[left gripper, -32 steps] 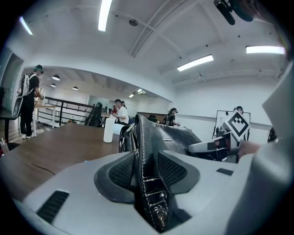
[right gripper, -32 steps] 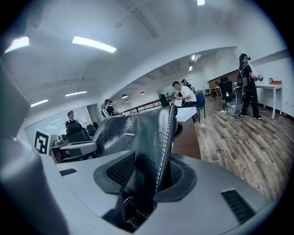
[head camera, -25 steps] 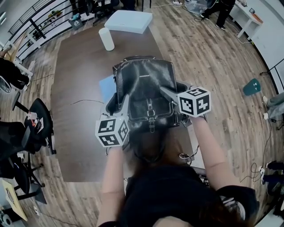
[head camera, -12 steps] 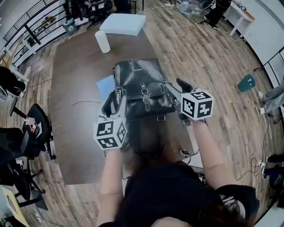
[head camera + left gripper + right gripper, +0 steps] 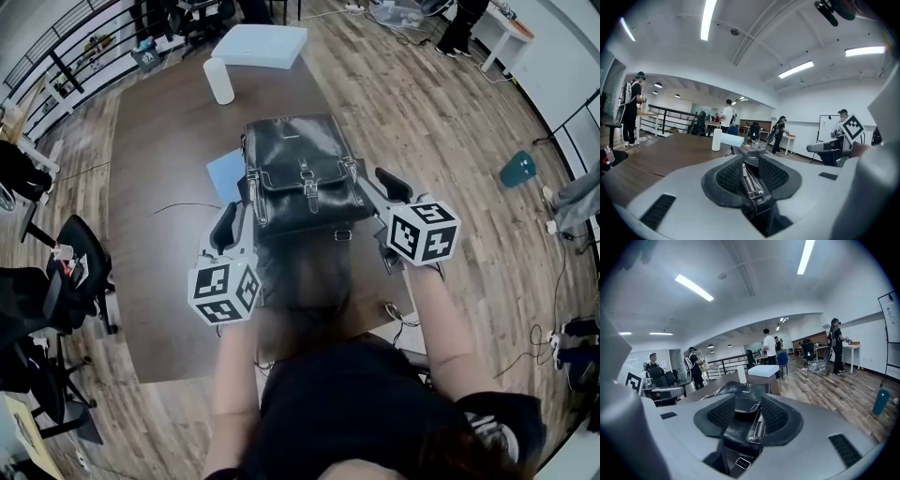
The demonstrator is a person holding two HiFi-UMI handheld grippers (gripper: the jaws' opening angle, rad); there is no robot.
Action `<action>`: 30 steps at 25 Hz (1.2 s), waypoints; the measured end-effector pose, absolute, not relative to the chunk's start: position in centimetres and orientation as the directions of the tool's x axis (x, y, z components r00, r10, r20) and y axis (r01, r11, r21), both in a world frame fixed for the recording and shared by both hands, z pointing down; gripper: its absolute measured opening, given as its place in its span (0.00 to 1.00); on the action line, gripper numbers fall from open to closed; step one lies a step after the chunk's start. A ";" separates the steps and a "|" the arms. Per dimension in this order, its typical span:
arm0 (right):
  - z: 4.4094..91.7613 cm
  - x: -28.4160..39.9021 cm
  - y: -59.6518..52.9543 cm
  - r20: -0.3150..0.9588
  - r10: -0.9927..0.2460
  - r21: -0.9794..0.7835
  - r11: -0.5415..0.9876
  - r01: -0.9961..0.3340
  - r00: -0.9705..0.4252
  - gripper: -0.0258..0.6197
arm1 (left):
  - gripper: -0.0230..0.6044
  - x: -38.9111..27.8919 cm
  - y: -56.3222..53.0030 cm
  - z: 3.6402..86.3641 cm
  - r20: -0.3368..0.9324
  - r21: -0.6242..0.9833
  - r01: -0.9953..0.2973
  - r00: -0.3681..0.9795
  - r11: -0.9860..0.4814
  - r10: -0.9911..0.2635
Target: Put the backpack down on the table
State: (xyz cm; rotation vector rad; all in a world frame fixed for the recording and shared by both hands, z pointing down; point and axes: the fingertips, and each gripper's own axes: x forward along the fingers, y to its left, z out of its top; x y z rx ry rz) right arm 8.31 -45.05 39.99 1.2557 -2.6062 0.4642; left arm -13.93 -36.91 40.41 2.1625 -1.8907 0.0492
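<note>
The black leather backpack (image 5: 300, 173) lies flat on the dark wooden table (image 5: 159, 187), buckled flap up. My left gripper (image 5: 242, 202) is at its left side and my right gripper (image 5: 367, 186) at its right side. In the left gripper view the jaws are closing, and a zipper edge of the backpack (image 5: 752, 185) stands loose between the pads of the left gripper (image 5: 750, 161). In the right gripper view the jaws are closing too. Backpack leather and zipper (image 5: 740, 404) lie in the gap of the right gripper (image 5: 747, 411), without the pads pressing on them.
A white cylinder (image 5: 218, 82) and a white box (image 5: 261, 45) stand at the table's far end. A blue sheet (image 5: 228, 173) pokes out under the backpack's left edge and a thin cable (image 5: 178, 208) lies to its left. Office chairs (image 5: 80, 253) stand left of the table.
The backpack went from upright to lying flat on the table. Both grippers drew back a little toward me along its sides.
</note>
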 end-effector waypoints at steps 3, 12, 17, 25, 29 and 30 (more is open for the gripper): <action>39.1 8.7 -44.0 0.299 -0.736 -0.184 0.580 -0.794 -0.607 0.28 | 0.20 -14.2 -35.8 40.0 0.191 0.187 -0.977 0.141 -0.105 -0.971; 38.1 8.5 -39.8 0.252 -0.769 -0.155 0.568 -0.809 -0.588 0.09 | 0.13 -15.2 -32.1 37.7 0.120 0.201 -0.975 0.123 -0.098 -0.985; 37.8 8.1 -37.8 0.227 -0.774 -0.171 0.566 -0.807 -0.591 0.07 | 0.12 -15.8 -30.1 37.1 0.109 0.186 -0.978 0.113 -0.092 -0.988; 37.3 7.4 -35.0 0.225 -0.767 -0.157 0.580 -0.800 -0.601 0.07 | 0.11 -16.7 -27.5 36.8 0.107 0.173 -0.982 0.096 -0.077 -0.990; 37.3 6.7 -34.3 0.223 -0.755 -0.151 0.598 -0.787 -0.616 0.07 | 0.11 -17.2 -26.6 37.0 0.120 0.159 -0.985 0.085 -0.065 -0.989; 37.4 6.6 -34.2 0.225 -0.752 -0.151 0.602 -0.784 -0.620 0.07 | 0.11 -17.3 -26.5 37.0 0.123 0.160 -0.985 0.081 -0.061 -0.989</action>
